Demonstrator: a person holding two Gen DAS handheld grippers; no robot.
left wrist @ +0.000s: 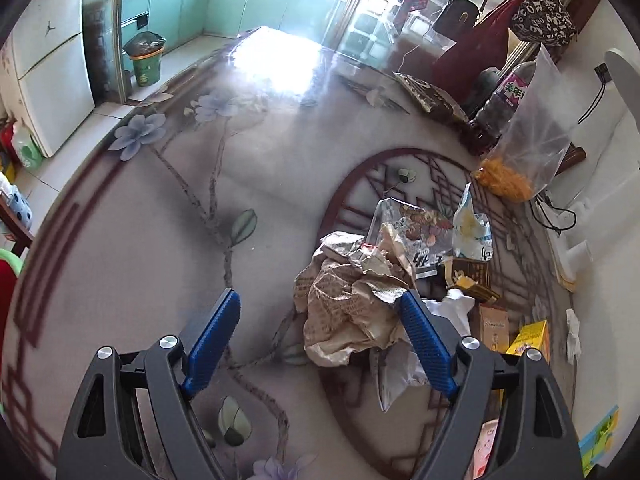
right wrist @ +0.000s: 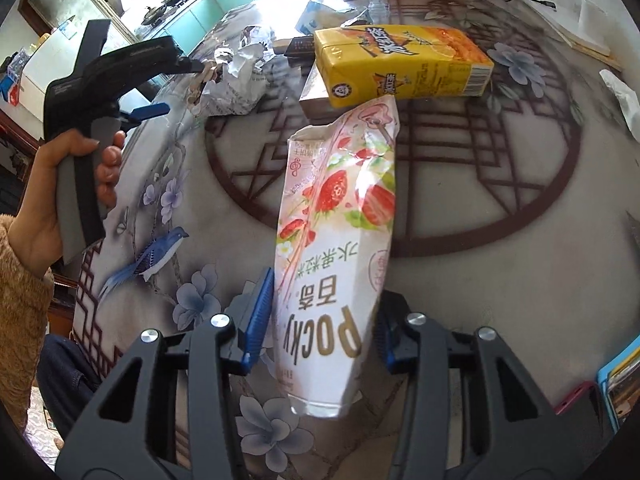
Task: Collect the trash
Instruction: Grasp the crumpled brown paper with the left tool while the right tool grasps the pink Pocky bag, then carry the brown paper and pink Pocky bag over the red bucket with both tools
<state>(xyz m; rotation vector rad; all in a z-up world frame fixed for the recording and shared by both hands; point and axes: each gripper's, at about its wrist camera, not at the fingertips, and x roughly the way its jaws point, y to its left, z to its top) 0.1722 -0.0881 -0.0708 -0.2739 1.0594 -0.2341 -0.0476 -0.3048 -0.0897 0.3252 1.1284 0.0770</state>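
Note:
A pink-and-white strawberry Pocky packet [right wrist: 332, 240] lies lengthwise between the blue pads of my right gripper [right wrist: 324, 300], which press on its near end. Beyond it lie a yellow drink carton [right wrist: 400, 60] and crumpled paper [right wrist: 236, 80]. My left gripper [left wrist: 319, 296] is open above the floral table [left wrist: 160, 240], its right pad against a crumpled brown paper wad [left wrist: 348, 300] and nothing between the fingers. Behind the wad sit snack wrappers [left wrist: 424, 232], small boxes [left wrist: 494, 324] and a yellow box [left wrist: 530, 338]. In the right wrist view a hand [right wrist: 44, 200] holds the left gripper [right wrist: 152, 110] at the table's left edge.
A clear bag of orange snacks [left wrist: 520, 152] and a dark bottle [left wrist: 500, 108] stand at the table's far right. White tissue [right wrist: 620, 96] lies near the right edge. A pink-edged phone [right wrist: 576, 396] is at the near right. A green bin [left wrist: 146, 62] stands on the kitchen floor.

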